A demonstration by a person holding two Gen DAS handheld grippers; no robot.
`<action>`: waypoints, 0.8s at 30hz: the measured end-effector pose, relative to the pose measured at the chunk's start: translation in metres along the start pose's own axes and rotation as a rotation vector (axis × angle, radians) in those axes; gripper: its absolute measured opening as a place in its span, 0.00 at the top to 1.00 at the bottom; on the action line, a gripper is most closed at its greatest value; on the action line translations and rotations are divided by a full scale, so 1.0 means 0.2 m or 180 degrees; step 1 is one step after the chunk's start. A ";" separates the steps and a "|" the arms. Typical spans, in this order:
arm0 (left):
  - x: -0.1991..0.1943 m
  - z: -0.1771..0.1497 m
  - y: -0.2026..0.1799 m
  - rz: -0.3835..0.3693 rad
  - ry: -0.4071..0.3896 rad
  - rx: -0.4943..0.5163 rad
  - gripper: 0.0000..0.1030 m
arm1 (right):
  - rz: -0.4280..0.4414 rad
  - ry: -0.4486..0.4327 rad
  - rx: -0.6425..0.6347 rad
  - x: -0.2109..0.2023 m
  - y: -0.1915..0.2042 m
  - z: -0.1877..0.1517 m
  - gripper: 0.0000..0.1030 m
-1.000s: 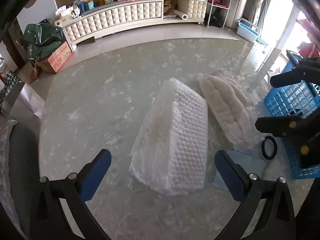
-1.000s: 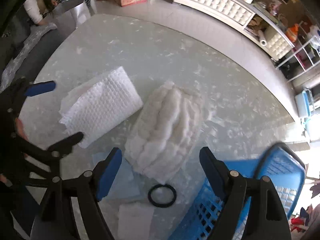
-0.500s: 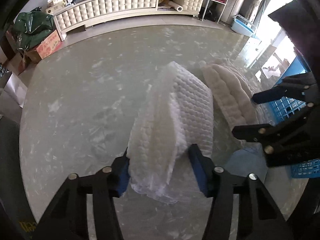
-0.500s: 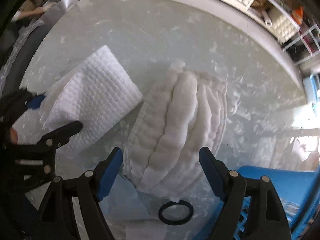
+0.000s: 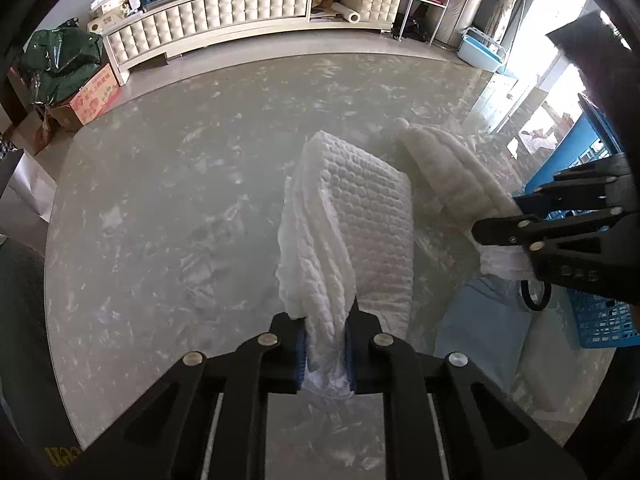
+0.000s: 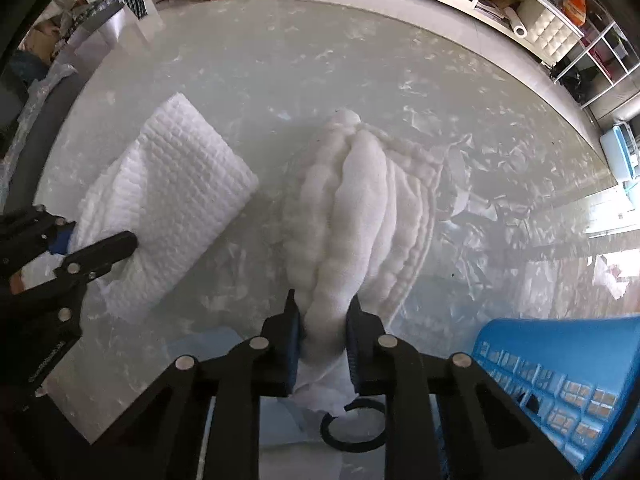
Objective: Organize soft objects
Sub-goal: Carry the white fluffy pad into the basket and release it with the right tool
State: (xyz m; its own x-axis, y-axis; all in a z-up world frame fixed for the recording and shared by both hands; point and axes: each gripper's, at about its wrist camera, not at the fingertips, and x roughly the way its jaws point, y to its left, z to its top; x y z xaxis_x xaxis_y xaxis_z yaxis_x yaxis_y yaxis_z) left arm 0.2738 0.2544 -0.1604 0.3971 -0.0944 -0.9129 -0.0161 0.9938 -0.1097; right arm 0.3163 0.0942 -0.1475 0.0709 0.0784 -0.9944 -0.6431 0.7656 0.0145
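Pinching a dimpled white pad stack, the left gripper is closed; the right gripper clamps a ribbed fluffy bundle.

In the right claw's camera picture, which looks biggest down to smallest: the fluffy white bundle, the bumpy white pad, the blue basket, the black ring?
1. Fluffy white bundle and bumpy white pad: look alike in size, so unranked.
2. Blue basket: partly cut off, so its true size is unsure.
3. Black ring: clearly smallest.
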 end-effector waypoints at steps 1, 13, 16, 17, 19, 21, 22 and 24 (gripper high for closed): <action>-0.01 0.00 0.00 0.0005 0.0001 0.0002 0.88 | 0.0016 -0.0036 0.0004 -0.02 0.00 -0.01 0.83; -0.12 -0.02 0.01 0.0031 -0.0108 -0.0070 0.89 | 0.0270 -0.0914 0.0054 -0.80 -0.23 -0.27 0.83; -0.16 -0.04 0.00 0.0027 -0.0147 -0.0096 0.89 | 0.0106 -0.1125 0.0155 -0.96 -0.40 -0.37 0.83; -0.17 -0.04 0.00 0.0031 -0.0160 -0.0100 0.89 | 0.0013 -0.1178 0.0187 -1.01 -0.45 -0.42 0.83; -0.18 -0.05 0.01 0.0034 -0.0176 -0.0110 0.89 | -0.0158 -0.1239 0.0286 -1.04 -0.57 -0.51 0.83; -0.19 -0.05 0.01 0.0047 -0.0176 -0.0129 0.89 | -0.0241 -0.1174 0.0381 -1.04 -0.66 -0.59 0.83; -0.20 -0.05 0.01 0.0058 -0.0176 -0.0132 0.89 | -0.0272 -0.1119 0.0423 -1.01 -0.69 -0.62 0.83; -0.22 -0.06 -0.02 0.0068 -0.0182 -0.0118 0.89 | -0.0269 -0.0947 0.0493 -0.89 -0.76 -0.65 0.83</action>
State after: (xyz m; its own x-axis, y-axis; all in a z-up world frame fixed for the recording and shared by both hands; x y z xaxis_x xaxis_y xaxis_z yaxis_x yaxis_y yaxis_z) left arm 0.2453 0.2542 -0.1245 0.4479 -0.0687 -0.8914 -0.0587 0.9926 -0.1059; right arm 0.3018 -0.1197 0.0142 0.3530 0.1758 -0.9189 -0.5038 0.8634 -0.0283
